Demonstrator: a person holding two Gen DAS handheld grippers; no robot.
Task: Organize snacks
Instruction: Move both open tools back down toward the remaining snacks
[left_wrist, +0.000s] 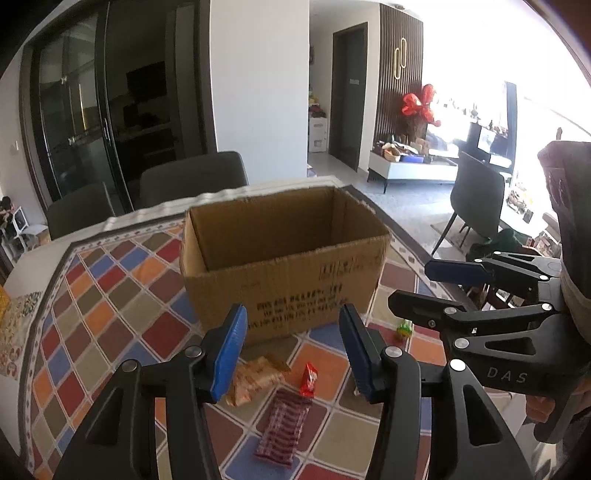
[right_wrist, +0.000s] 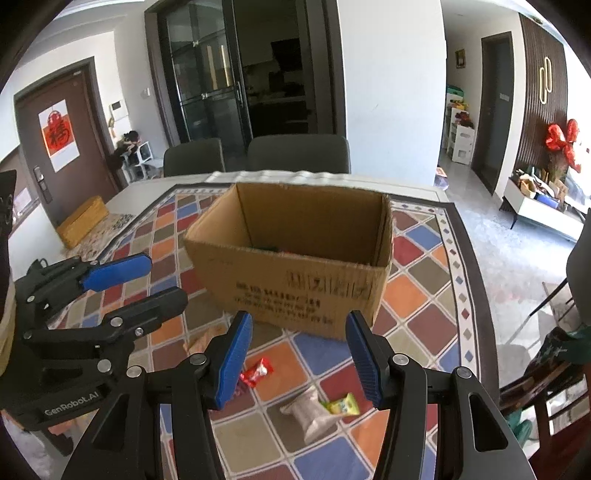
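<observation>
An open cardboard box (left_wrist: 284, 258) (right_wrist: 295, 266) stands on the patterned tablecloth, and a few dark items (right_wrist: 269, 248) show at its bottom. In front of it lie loose snacks: a tan packet (left_wrist: 255, 380), a small red packet (left_wrist: 307, 378) (right_wrist: 256, 373), a dark red striped packet (left_wrist: 282, 428), a grey-white packet (right_wrist: 310, 410) and a green-yellow candy (right_wrist: 343, 404) (left_wrist: 404, 328). My left gripper (left_wrist: 293, 354) (right_wrist: 166, 278) hovers open above the tan and red packets, holding nothing. To its right, my right gripper (right_wrist: 299, 360) (left_wrist: 412, 284) is open over the red and grey-white packets, also with nothing in it.
The checked tablecloth (right_wrist: 417, 291) covers most of the table. Dark chairs (right_wrist: 299, 153) stand at the far side and another chair (left_wrist: 476, 206) off to the right. A yellow box (right_wrist: 83, 221) sits at the table's far left. The table's right edge (right_wrist: 476, 266) drops to the floor.
</observation>
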